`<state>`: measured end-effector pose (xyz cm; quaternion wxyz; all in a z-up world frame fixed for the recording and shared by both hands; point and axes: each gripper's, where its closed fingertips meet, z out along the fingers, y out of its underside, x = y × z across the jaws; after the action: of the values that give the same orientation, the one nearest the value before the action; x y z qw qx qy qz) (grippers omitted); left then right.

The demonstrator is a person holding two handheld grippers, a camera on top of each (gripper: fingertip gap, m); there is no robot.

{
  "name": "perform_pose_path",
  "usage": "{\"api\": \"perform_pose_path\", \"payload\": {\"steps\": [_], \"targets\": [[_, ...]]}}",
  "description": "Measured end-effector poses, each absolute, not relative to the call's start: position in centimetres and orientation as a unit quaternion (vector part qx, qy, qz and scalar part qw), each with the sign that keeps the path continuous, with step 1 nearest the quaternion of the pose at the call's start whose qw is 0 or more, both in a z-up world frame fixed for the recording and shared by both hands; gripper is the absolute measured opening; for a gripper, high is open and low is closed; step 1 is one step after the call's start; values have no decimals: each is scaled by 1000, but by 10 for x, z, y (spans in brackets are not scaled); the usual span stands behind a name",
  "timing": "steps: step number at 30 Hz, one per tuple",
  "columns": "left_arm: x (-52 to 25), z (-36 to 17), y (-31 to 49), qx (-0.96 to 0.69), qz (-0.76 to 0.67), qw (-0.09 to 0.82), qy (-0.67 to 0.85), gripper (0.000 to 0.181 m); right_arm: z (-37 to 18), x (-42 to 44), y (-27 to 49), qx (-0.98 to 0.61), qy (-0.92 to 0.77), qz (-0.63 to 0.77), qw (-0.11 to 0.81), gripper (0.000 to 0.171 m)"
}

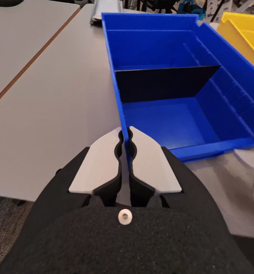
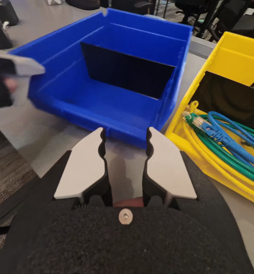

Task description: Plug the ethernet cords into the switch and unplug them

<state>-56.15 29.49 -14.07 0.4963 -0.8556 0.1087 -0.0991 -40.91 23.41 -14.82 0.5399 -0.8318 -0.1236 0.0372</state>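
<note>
None of the plugging looks begun | left hand-held gripper (image 1: 125, 132) clenched on the near left wall of the blue plastic bin (image 1: 182, 117), both compartments bare | right hand-held gripper (image 2: 125, 132) released over the grey worktop (image 2: 123, 167) | coiled yellow, green and blue ethernet cords (image 2: 221, 142) lie in the yellow plastic bin (image 2: 197, 84) | switch unseen | no readable writing

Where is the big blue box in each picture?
Left wrist view: the blue bin fills the upper right; the left gripper pinches its near left wall.
Right wrist view: it sits in the upper middle, beyond the open right gripper.
Shared landmark: the black divider inside it.
</note>
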Motion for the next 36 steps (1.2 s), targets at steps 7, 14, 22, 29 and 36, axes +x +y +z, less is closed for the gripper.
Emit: {"api": "perform_pose_path", "payload": {"steps": [7, 14, 22, 29, 36], "targets": [[-562, -141, 253, -856, -84, 494, 127, 4, -118, -401, 230, -797, -93, -19, 597, 34], [-563, -141, 253, -857, -90, 492, 125, 4, -116, -380, 231, -790, -95, -64, 602, 41], [-565, -141, 247, -856, -100, 487, 139, 5, -151, -386, 239, -839, -95, -9, 536, 44], [-563, -128, 236, -842, -97, 510, 144, 5, -141, -371, 236, -843, -38, 39, 535, 4], [-555, -49, 221, -761, 8, 624, 175, 4, -82, -364, 222, -811, -30, 39, 583, 4]]}}
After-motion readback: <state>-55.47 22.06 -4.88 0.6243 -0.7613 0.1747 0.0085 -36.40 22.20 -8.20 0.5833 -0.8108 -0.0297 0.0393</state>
